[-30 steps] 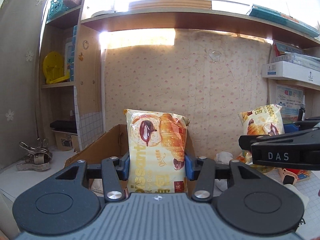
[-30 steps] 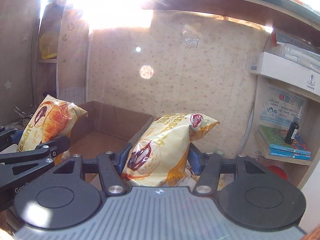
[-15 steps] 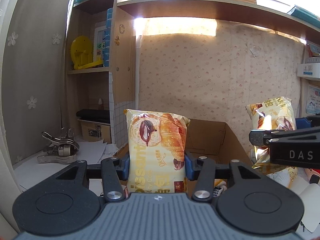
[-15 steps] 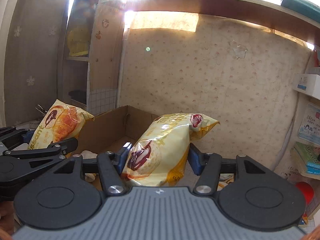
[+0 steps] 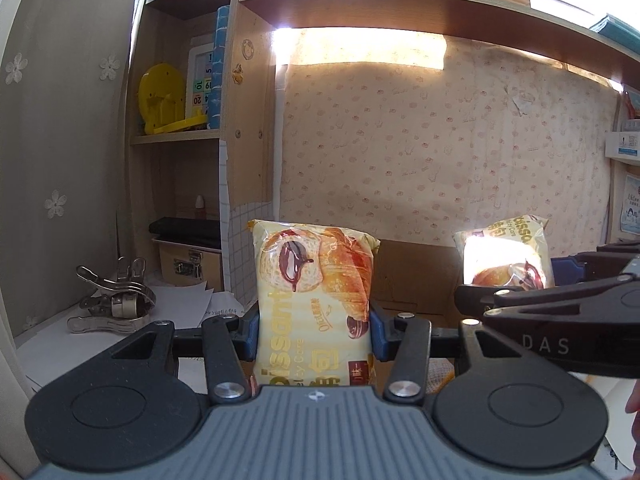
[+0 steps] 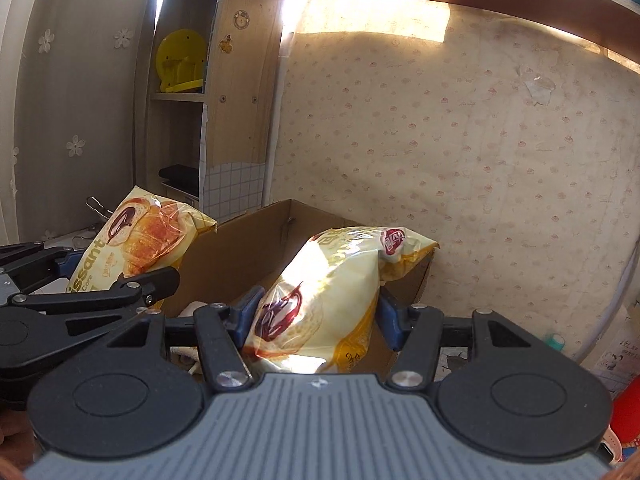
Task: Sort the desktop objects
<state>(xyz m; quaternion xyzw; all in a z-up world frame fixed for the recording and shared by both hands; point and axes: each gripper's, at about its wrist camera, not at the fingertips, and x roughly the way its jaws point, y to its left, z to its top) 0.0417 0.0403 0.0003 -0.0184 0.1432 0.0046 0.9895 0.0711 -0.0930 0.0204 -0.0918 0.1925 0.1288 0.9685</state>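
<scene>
Two handheld grippers, each carrying 1 croissant packet toward an open cardboard box. The left gripper (image 5: 314, 334) is clamped on the left packet (image 5: 314, 296), its blue pads pressing the 2 long edges; the packet stands upright, long axis running toward 12 o'clock in the left wrist view. The right gripper (image 6: 316, 316) is clamped on the right packet (image 6: 332, 296), which tilts, its top seal leaning toward 1 o'clock in the right wrist view.

The cardboard box (image 6: 248, 248) lies directly ahead of the right gripper, its open top behind and below the right packet, its near wall extending toward 10 o'clock. From the left gripper, the box wall (image 5: 416, 272) appears behind the left packet toward 1 o'clock. Judged from these views, the right hand is the nearer to the opening, so its packet would likely drop first; the left packet must first travel toward 1 o'clock to clear the rim. The 2 grippers sit close side by side, so crowding over the box is the likely hazard.
</scene>
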